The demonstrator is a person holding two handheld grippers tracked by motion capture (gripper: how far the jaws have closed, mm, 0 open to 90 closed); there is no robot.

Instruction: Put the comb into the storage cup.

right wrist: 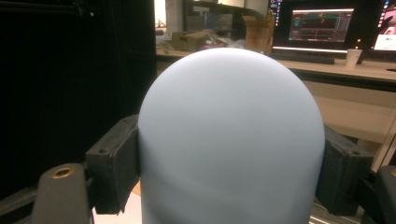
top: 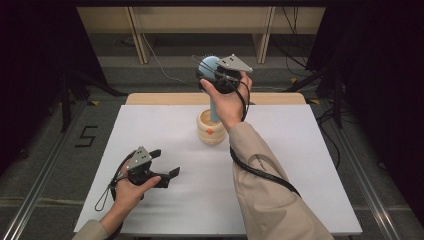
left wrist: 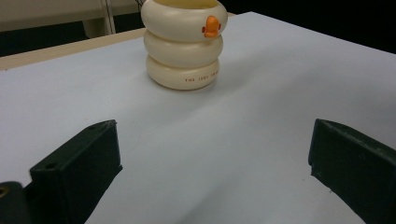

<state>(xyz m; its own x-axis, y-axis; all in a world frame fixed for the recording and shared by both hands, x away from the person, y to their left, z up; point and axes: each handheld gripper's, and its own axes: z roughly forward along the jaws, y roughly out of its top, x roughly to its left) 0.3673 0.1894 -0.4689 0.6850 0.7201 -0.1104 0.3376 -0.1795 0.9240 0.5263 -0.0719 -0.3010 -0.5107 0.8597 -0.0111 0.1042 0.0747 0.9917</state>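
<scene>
A light blue brush [top: 214, 109] stands upright with its handle down in a cream ringed holder [top: 211, 131] that bears an orange duck beak, at the back middle of the white table [top: 300, 165]. My right gripper [top: 212, 75] is raised over the holder, shut on the brush's rounded head [right wrist: 231, 130], with a black pad pressing each side. My left gripper [top: 167, 165] rests low at the front left, jaws wide open with nothing between them. In its own view the left gripper [left wrist: 212, 158] faces the holder [left wrist: 183, 51] across bare table.
Pale wooden furniture [top: 200, 22] stands behind the table. Cables run over the floor at the back, and a "5" [top: 86, 136] is marked on the floor at left. Beyond the brush are a desk with monitors [right wrist: 322, 25] and a paper cup [right wrist: 354, 57].
</scene>
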